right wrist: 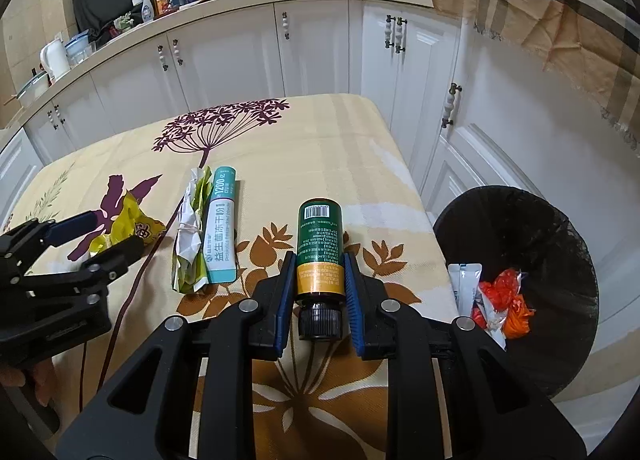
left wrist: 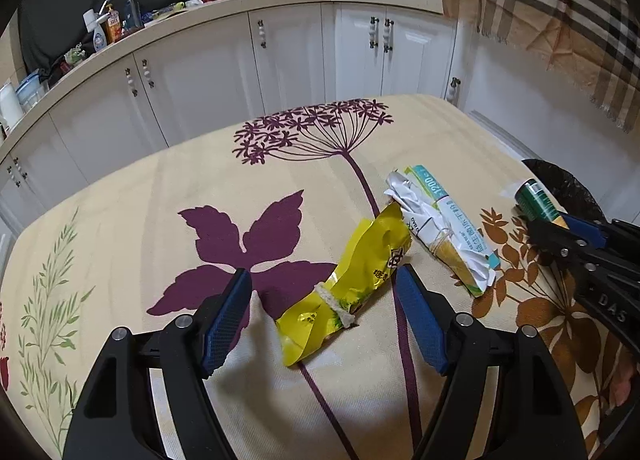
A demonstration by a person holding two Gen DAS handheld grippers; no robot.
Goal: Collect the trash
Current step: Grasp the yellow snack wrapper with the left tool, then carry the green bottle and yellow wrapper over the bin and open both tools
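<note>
A floral-print tablecloth [left wrist: 160,196] covered the table. On it lay a yellow wrapper [left wrist: 344,292] and, at its two o'clock, a crumpled white-teal packet [left wrist: 448,228].

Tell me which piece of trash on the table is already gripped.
The green bottle: the right gripper is clamped on it. The yellow wrapper lies free between the left gripper's open jaws; the teal-and-white packet lies untouched.

My two wrist views are evenly lit by soft indoor light, with no harsh glare. Shadows on the tablecloth [left wrist: 168,188] are faint and fall just beside the objects. Focus is sharp throughout, with no motion blur. Fisheye distortion bows the far white cabinets [right wrist: 224,60] and counter edge. Dark vignetting fills the corners of both views.
</note>
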